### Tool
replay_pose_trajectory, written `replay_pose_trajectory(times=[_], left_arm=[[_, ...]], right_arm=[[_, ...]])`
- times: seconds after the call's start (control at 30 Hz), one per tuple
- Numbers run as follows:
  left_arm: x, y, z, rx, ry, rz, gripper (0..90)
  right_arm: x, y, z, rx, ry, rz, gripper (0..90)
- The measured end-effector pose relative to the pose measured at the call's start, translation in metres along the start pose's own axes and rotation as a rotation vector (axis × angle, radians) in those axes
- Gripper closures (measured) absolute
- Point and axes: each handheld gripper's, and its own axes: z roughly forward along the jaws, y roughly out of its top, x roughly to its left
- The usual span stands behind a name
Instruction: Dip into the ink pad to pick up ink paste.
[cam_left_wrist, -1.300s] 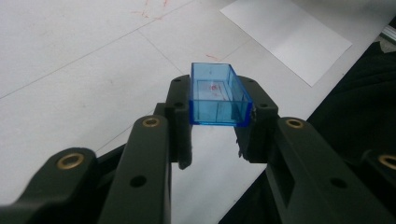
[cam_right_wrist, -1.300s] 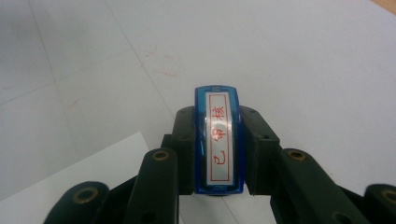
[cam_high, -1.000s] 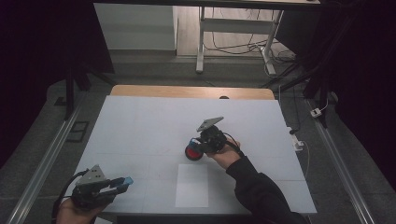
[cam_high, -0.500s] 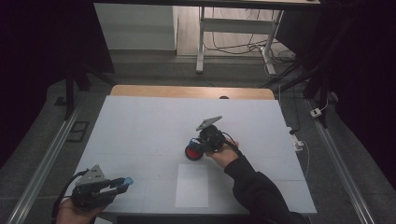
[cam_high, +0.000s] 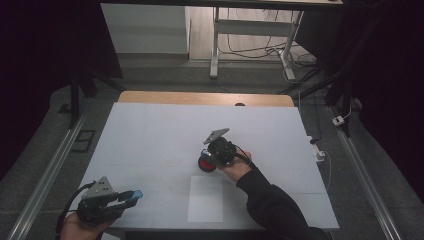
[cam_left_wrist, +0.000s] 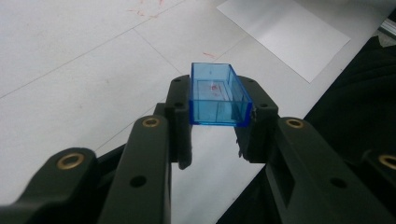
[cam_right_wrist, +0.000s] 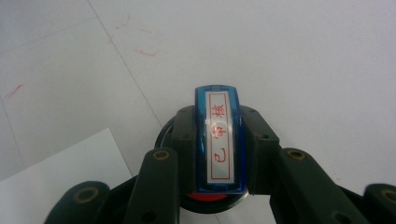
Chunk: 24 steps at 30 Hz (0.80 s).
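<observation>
In the left gripper view my left gripper (cam_left_wrist: 218, 105) is shut on a clear blue rectangular cap (cam_left_wrist: 215, 88), its hollow side up. It hovers by the table's near left corner, where the high view shows the left gripper (cam_high: 131, 196). My right gripper (cam_right_wrist: 218, 128) is shut on a blue stamp (cam_right_wrist: 218, 154) whose white label bears red characters. The stamp stands on a round red ink pad (cam_right_wrist: 203, 199) with a black rim. From above, the right gripper (cam_high: 210, 156) and the ink pad (cam_high: 205, 164) sit at the middle of the table.
A white sheet of paper (cam_high: 206, 199) lies flat near the front edge, just in front of the ink pad. The white table top (cam_high: 150, 130) carries faint red marks (cam_right_wrist: 144, 52). A dark sleeve (cam_high: 272, 207) reaches in from the bottom right.
The right gripper with the stamp has shifted slightly left over the ink pad. The left gripper has stayed where it was.
</observation>
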Motion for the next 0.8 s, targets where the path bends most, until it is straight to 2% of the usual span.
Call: replay_pose_trajectory(times=[0.13,0.57,0.8], left_arm=[[0.000,0.000,0.000,-0.001,0.000,0.001,68.5],[0.001,0.000,-0.001,-0.002,-0.002,-0.002,68.5],[0.002,-0.001,-0.001,-0.006,-0.006,-0.006,68.5]], right_arm=[[-0.001,0.000,0.000,-0.004,0.002,0.002,70.9],[-0.015,-0.007,0.001,-0.049,0.082,0.118,70.8],[-0.012,-0.007,0.000,-0.052,0.060,0.101,70.5]])
